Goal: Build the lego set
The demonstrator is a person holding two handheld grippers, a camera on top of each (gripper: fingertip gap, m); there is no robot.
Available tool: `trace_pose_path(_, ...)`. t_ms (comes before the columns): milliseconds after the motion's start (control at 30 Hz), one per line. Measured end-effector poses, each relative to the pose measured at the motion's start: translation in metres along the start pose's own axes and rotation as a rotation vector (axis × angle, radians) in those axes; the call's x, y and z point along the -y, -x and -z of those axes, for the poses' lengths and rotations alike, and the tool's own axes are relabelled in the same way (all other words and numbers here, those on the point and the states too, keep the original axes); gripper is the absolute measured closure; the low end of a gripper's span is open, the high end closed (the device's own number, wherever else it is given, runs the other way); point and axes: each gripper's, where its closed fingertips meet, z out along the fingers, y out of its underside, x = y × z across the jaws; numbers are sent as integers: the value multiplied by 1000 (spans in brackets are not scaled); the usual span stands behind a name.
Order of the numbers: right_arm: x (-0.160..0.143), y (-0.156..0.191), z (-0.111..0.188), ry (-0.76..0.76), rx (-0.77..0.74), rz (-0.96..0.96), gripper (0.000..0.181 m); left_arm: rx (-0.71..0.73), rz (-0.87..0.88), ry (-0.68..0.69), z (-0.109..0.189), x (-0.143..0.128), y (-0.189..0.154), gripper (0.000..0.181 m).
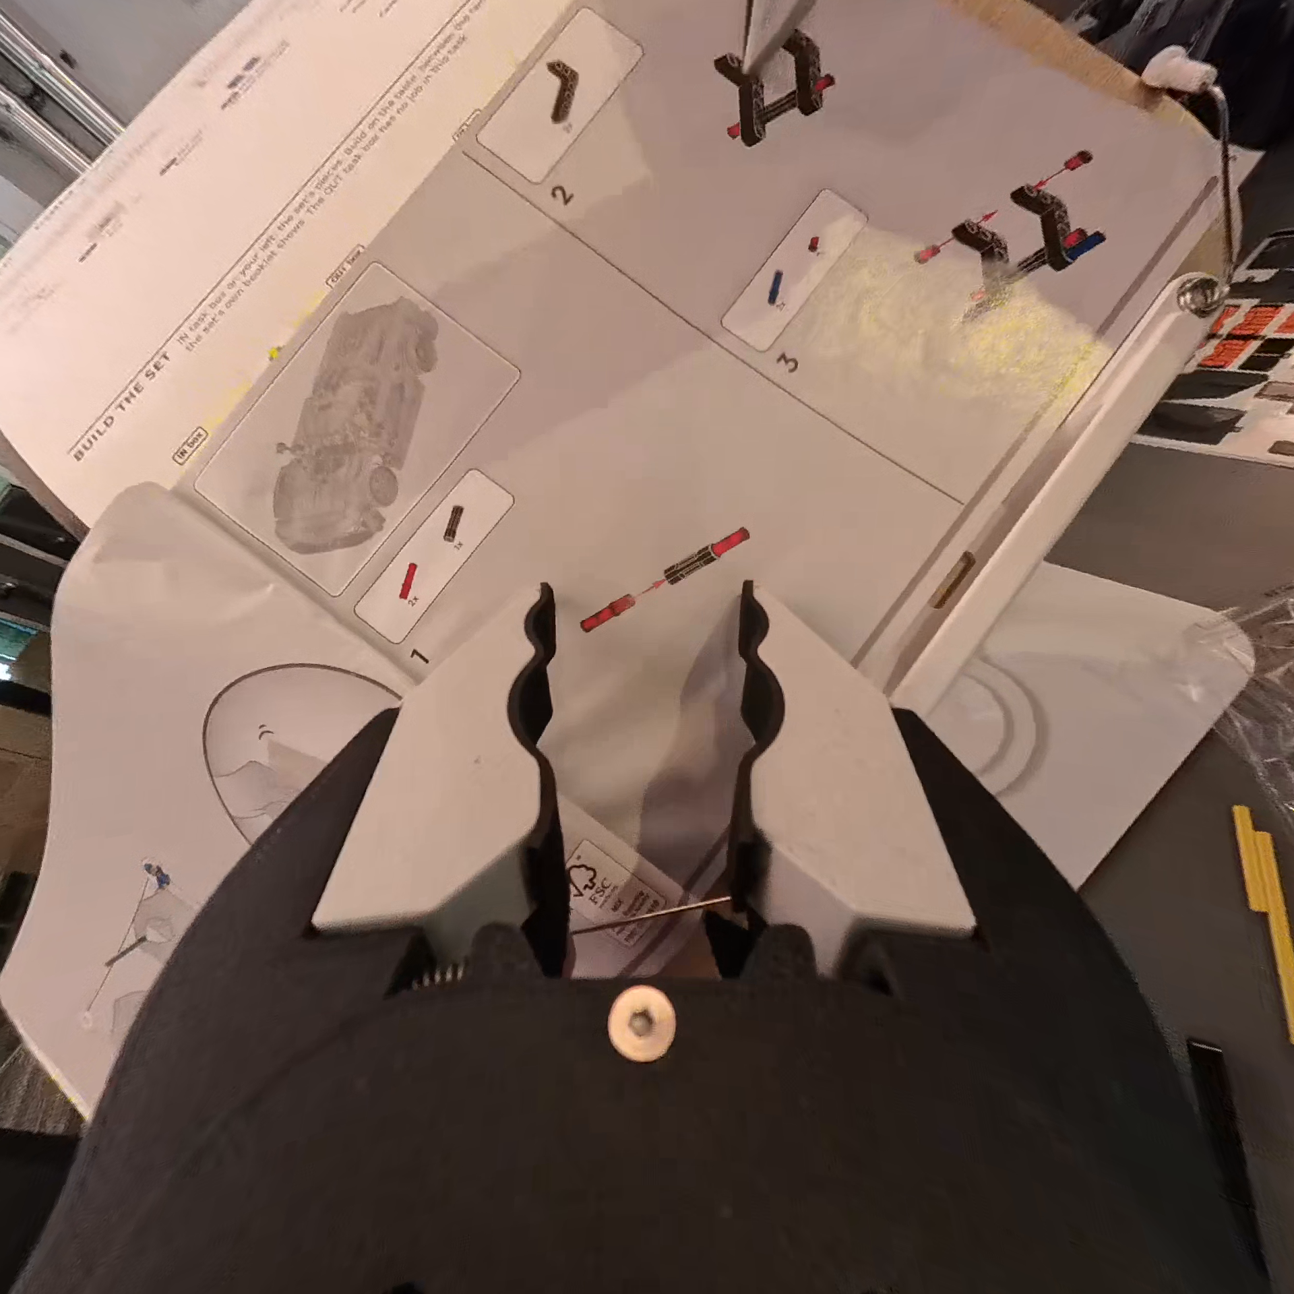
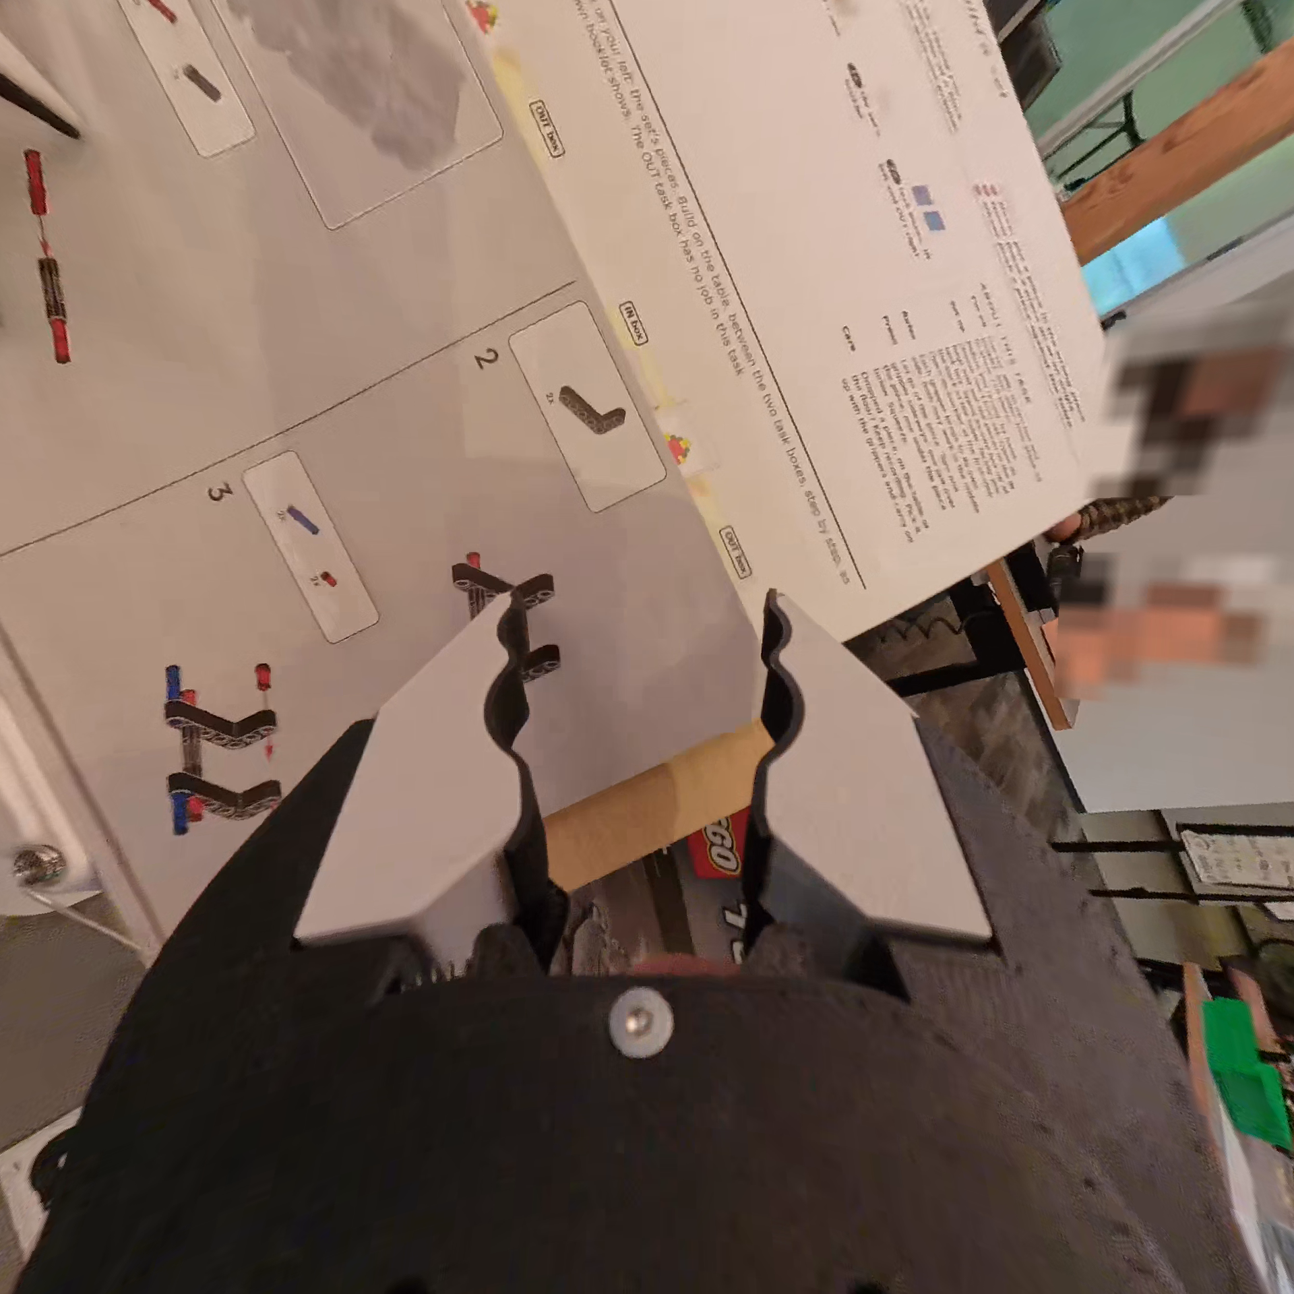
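An open instruction booklet (image 1: 630, 420) lies in front of me, its page printed with pictures of black beams and red and blue pins in numbered steps. No loose brick shows. My left gripper (image 1: 645, 588) is open and empty just above the lower part of the page. My right gripper (image 2: 638, 602) is open and empty at the far edge of the booklet (image 2: 315, 350), over a strip of brown cardboard (image 2: 651, 805) and a printed box (image 2: 714, 854). One of its grey fingers (image 1: 770, 28) shows at the top of the left wrist view.
A white printed task sheet (image 1: 245, 175) overlaps the booklet's side; it also shows in the right wrist view (image 2: 805, 245). A white bar with a metal ring (image 1: 1201, 290) runs along the page edge. Yellow strips (image 1: 1260, 875) and crinkled clear plastic (image 1: 1260, 700) lie to the right. A person's hand (image 2: 1064, 525) holds the sheet's corner.
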Motion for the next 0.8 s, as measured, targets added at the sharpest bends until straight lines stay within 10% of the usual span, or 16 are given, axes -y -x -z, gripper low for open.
trace_pose_path(800,2,0,-5,41,-11,105,142,9,11,-52,0,0,0,136)
